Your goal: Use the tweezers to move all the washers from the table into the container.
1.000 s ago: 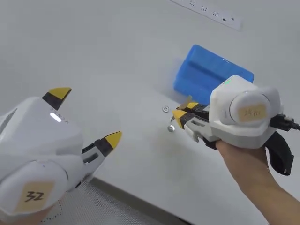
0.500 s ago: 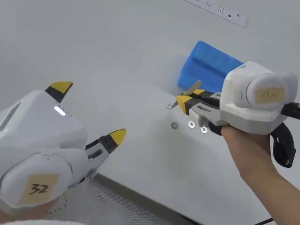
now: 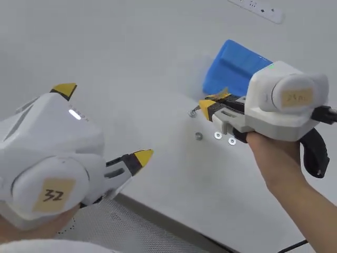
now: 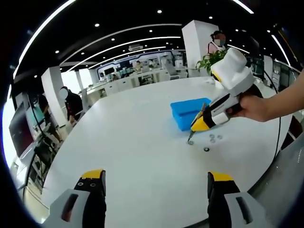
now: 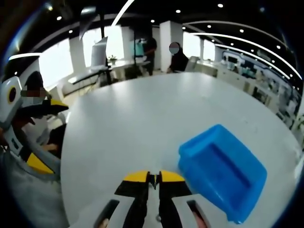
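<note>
Occupying the near left of the head view, the left hand-held gripper point(image 3: 103, 122) has its yellow-tipped jaws spread wide and holds nothing. An orange tag point(image 3: 52, 196) on its white housing reads "32". Below it, off the near edge of the counter point(image 3: 131, 63), is a grey mesh surface point(image 3: 126, 234).

Further out on the right, a hand point(image 3: 268, 153) holds the right hand-held gripper point(image 3: 210, 104). Its housing carries one orange tag point(image 3: 296, 97); the writing appears to begin "25" but cannot be read in full. Its jaws are pressed together, pinching the tweezers point(image 3: 196, 110), which angle down to the counter.

Four washers are counted on the counter in the head view:
- one washer point(image 3: 192, 113) at the tweezers' tip; actual contact cannot be confirmed
- three washers point(image 3: 218, 135) loose just beside the gripper, on its near side

One blue container point(image 3: 231, 66) sits just beyond the right hand-held gripper, its contents hidden. In the right gripper view the container point(image 5: 223, 171) looks empty over the part of its floor that shows.

A white power strip point(image 3: 260, 8) lies at the far edge of the counter, which is plain white and matte.

The left gripper view shows a large open hall with curved ceiling light strips, recessed spotlights, white columns, a potted plant point(image 4: 213, 59) and several people standing in the distance.
</note>
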The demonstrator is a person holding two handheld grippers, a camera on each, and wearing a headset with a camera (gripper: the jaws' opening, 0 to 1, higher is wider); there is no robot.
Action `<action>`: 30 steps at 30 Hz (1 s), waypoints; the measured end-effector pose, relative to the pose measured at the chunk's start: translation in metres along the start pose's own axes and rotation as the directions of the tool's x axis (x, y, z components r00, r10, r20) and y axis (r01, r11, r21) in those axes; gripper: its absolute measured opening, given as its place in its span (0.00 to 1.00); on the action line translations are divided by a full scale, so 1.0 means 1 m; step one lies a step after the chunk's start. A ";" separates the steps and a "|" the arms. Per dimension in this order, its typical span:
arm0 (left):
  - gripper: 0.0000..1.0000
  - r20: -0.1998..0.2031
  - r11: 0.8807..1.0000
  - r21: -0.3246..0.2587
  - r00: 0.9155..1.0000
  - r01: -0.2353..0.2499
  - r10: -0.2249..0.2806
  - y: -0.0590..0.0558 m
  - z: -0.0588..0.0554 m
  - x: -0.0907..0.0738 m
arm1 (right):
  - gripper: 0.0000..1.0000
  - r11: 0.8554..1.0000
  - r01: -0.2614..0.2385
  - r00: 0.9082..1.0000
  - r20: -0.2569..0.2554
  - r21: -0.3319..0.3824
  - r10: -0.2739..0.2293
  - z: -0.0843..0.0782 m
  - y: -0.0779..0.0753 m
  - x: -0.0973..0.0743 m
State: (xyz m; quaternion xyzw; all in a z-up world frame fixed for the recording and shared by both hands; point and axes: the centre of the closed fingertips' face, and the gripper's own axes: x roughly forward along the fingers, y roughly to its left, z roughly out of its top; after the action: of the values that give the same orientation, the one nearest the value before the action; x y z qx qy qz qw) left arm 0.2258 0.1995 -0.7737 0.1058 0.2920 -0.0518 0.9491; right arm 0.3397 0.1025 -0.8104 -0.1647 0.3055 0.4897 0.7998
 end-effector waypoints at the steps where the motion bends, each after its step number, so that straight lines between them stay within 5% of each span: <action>1: 0.90 -0.003 1.000 0.006 1.000 0.000 0.000 0.000 -0.001 0.000 | 0.04 1.000 -0.002 1.000 -0.004 -0.001 0.002 -0.001 0.000 0.000; 30: 0.87 -0.025 0.999 0.034 1.000 -0.001 0.002 -0.001 -0.004 0.000 | 0.03 1.000 -0.001 0.994 -0.111 -0.003 0.001 -0.015 -0.002 -0.015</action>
State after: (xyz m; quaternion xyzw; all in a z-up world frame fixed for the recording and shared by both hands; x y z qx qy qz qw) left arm 0.2238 0.1998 -0.7774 0.1229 0.3027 -0.0549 0.9435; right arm 0.3315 0.0828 -0.8122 -0.1929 0.3486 0.4808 0.7811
